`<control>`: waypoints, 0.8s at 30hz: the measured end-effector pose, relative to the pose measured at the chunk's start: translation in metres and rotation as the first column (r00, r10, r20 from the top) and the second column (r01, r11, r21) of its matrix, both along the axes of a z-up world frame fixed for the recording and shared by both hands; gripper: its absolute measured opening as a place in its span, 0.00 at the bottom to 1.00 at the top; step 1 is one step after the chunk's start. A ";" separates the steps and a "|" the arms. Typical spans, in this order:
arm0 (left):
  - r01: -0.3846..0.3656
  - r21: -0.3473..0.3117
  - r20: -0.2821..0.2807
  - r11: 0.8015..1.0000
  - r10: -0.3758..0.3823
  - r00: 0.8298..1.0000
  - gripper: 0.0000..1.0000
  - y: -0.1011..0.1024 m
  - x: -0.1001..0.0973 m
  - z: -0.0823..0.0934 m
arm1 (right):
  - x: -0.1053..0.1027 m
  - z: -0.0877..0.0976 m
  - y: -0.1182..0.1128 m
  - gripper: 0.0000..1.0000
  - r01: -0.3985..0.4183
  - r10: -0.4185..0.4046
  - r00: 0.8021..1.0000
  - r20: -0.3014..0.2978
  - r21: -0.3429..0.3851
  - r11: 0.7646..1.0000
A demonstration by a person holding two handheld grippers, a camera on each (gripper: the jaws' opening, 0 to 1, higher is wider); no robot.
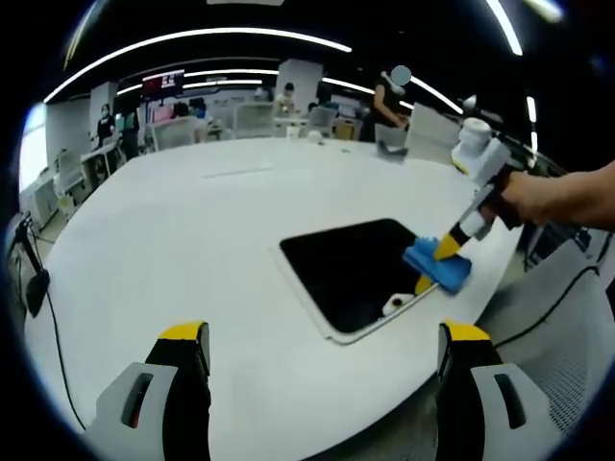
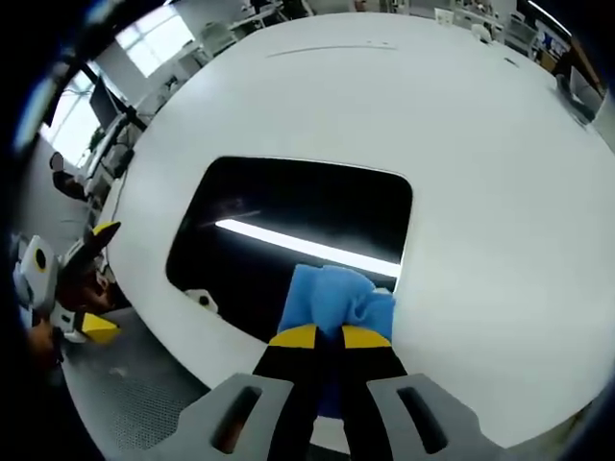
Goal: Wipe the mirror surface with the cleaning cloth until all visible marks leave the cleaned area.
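The mirror [image 1: 357,271] lies flat on the white surface [image 1: 192,240], near its edge, dark glass in a pale frame. In the right gripper view the right tongs [image 2: 327,336] are closed on the blue cloth [image 2: 332,298], which rests on the mirror's edge at 6 o'clock. A bright strip of light reflects across the glass. In the left gripper view the left tongs [image 1: 322,336] stand wide apart, holding nothing, above the surface, with the mirror at 12 o'clock ahead. A hand [image 1: 538,197] grips the right tongs at 2 o'clock.
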State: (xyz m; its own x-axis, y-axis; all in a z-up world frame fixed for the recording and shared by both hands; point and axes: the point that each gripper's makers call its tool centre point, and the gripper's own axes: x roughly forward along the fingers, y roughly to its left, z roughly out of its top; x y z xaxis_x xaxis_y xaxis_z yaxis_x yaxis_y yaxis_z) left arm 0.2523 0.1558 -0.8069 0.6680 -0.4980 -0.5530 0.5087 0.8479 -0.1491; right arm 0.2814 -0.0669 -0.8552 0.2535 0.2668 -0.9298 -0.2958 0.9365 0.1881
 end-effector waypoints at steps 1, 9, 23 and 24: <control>0.003 0.002 -0.001 1.000 -0.003 1.000 0.99 0.000 0.000 0.000 | 0.000 0.000 0.001 0.01 0.001 -0.001 1.000 -0.002 0.003 1.000; 0.003 0.006 -0.005 1.000 -0.003 1.000 0.99 0.000 -0.001 -0.001 | 0.000 0.000 0.016 0.01 -0.013 0.013 1.000 -0.002 0.013 1.000; 0.029 0.032 -0.024 0.999 -0.028 0.999 0.99 -0.002 -0.004 -0.005 | 0.001 0.000 0.048 0.01 -0.044 0.044 0.999 0.000 0.027 0.999; 0.030 0.031 -0.022 0.999 -0.029 0.999 0.99 -0.002 -0.004 -0.005 | 0.001 0.000 0.050 0.01 -0.046 0.046 0.999 -0.001 0.028 0.999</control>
